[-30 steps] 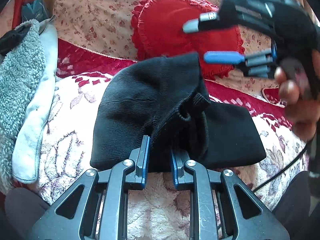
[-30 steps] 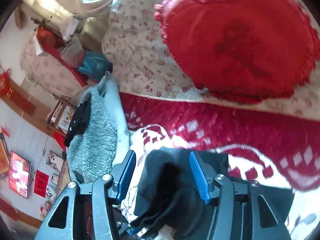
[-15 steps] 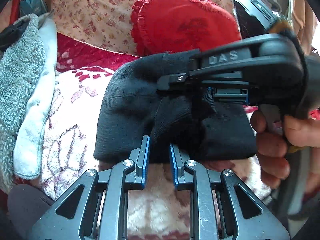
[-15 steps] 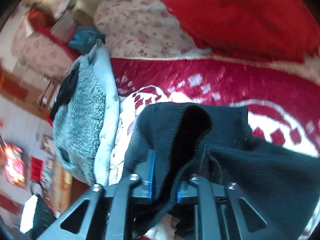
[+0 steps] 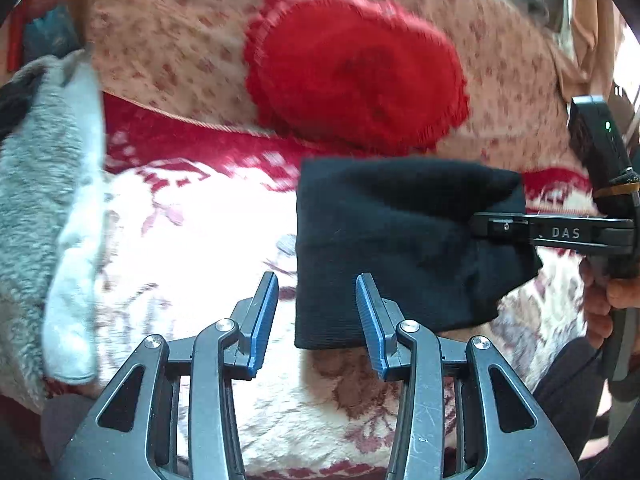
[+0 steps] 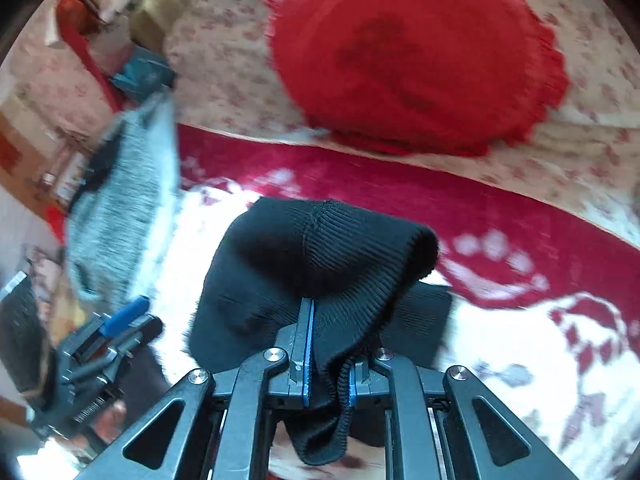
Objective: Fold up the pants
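The work is happening on a soft blanket (image 5: pixel 192 240) with a white ground and dark red flower patterns, which is covering a sofa or bed. Behind it a beige cover with small flowers (image 5: pixel 168 52) is rising like a backrest, and one red round cushion with a frilled edge (image 5: pixel 356 72) is leaning against it. At the left side one grey fluffy garment with a white lining (image 5: pixel 44 184) is lying in a heap. In the right wrist view some furniture and red decorations of the room are showing far at the left, but they are too blurred to name.

There is one pair of black knitted pants (image 5: pixel 400 240), already folded into a compact bundle, and there are two grippers.

The bundle is lying on the blanket in front of the cushion, near the right side in the left wrist view. Its long axis is running roughly left to right there, with one straight vertical edge facing left and the bunched end pointing right.

The right gripper (image 6: pixel 328 360) is staying closed on that bunched end, with ribbed cloth pressed between its blue pads and a loop of fabric hanging below. The left gripper (image 5: pixel 316 316) is standing with its jaws wide apart and is holding nothing; its right finger is overlapping the lower left corner of the bundle.
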Demonstrator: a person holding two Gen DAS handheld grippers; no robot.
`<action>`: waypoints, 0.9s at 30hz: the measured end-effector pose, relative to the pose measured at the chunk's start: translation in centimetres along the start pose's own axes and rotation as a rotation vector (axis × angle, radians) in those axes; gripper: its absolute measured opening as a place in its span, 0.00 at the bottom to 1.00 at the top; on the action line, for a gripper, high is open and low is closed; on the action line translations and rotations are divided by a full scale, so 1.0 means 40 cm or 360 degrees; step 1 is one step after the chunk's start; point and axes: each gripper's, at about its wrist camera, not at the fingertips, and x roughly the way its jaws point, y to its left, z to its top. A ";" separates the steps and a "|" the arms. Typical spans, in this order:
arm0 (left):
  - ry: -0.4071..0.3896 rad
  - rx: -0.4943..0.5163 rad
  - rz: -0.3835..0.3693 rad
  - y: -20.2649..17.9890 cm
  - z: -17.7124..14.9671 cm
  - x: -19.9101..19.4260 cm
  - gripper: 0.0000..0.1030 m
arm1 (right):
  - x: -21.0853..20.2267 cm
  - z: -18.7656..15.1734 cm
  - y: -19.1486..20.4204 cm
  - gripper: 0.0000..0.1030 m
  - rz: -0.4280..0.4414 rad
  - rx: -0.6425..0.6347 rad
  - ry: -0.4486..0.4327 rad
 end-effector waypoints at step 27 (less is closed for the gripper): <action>0.0163 -0.0061 0.0206 -0.027 0.170 0.240 0.63 | 0.132 0.028 -0.039 0.27 -0.0270 -0.0015 -0.0034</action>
